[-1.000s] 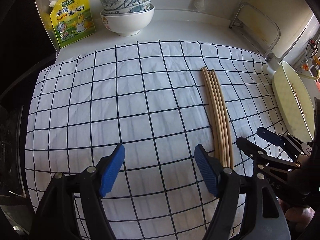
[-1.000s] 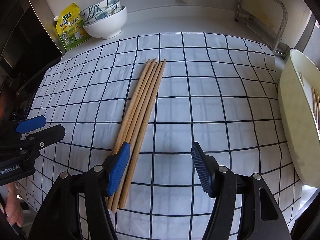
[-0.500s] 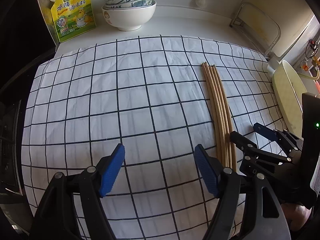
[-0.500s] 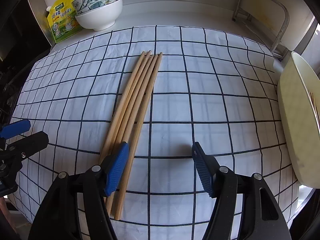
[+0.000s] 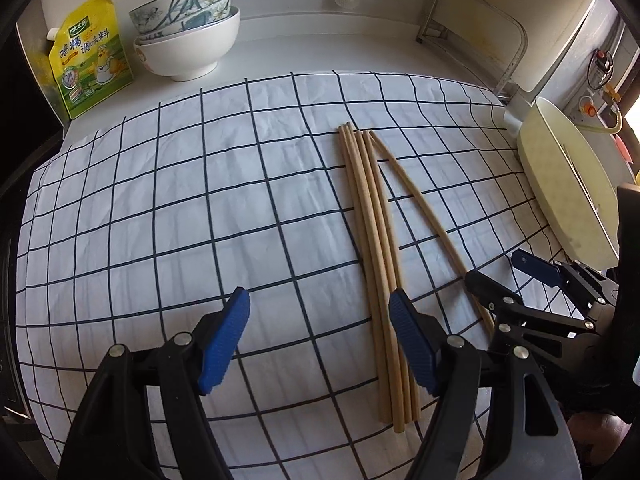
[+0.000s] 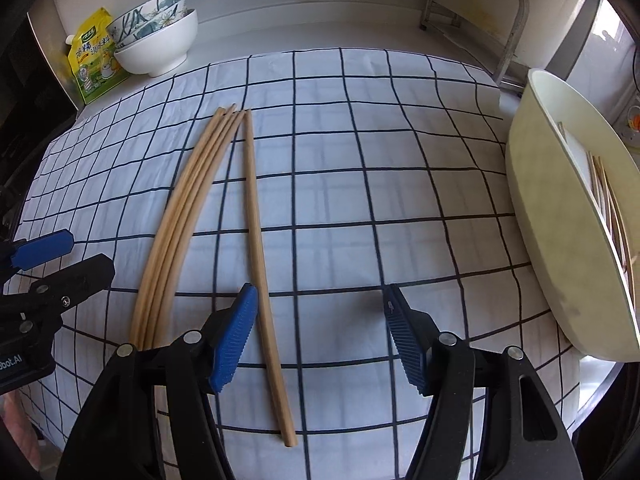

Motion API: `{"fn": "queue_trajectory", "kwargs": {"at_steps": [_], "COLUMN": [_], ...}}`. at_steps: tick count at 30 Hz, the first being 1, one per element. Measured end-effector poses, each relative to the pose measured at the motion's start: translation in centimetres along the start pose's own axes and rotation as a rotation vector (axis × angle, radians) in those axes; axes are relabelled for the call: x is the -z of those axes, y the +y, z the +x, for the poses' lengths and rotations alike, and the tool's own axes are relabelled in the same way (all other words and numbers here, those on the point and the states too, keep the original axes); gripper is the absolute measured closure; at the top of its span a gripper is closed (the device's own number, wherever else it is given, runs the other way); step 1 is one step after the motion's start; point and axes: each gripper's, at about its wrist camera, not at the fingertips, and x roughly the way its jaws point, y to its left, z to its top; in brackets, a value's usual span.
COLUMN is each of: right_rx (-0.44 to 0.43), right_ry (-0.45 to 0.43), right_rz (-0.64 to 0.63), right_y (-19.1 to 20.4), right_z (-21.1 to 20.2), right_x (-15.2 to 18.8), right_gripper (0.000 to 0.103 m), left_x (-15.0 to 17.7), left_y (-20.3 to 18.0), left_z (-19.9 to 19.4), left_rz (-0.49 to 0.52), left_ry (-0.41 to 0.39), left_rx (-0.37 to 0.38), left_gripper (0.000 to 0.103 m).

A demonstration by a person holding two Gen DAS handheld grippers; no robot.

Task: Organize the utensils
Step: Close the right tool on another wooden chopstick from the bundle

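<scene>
Grippers — left (image 5: 320,340), right (image 6: 316,336) — spread, empty; chopstick (image 6: 256,240) apart from bundle (image 6: 184,208).

The middle and left of the checked cloth (image 5: 168,208) are bare, so a gripper can pass there. Chopsticks (image 5: 372,220) lie on the right part. A pale tray (image 6: 560,240) blocks the right edge. Bowls (image 5: 188,36) and a yellow bag (image 5: 88,56) stand at the back left.

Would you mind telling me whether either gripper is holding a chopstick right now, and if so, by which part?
Nothing is held. The right gripper stands open around the thick end of the separated chopstick; the left gripper is open over the cloth.
</scene>
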Motion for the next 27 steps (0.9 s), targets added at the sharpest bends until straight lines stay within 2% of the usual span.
{"fn": "queue_trajectory", "kwargs": {"at_steps": [11,27], "right_rx": [-0.006,-0.032], "right_ry": [0.001,-0.014], "right_rz": [0.020,-0.024], "right_y": [-2.2,-1.3], "right_z": [-0.5,-0.9], "right_x": [0.5,0.5], "right_gripper": [0.041,0.041], "left_x": [-0.6,-0.1], "left_y": [-1.5,0.9], "left_z": [2.7,2.3], "left_rz": [0.055,0.003], "left_ry": [0.024,0.013], "left_rx": [-0.074,-0.096], "left_gripper": [0.032,0.028]}}
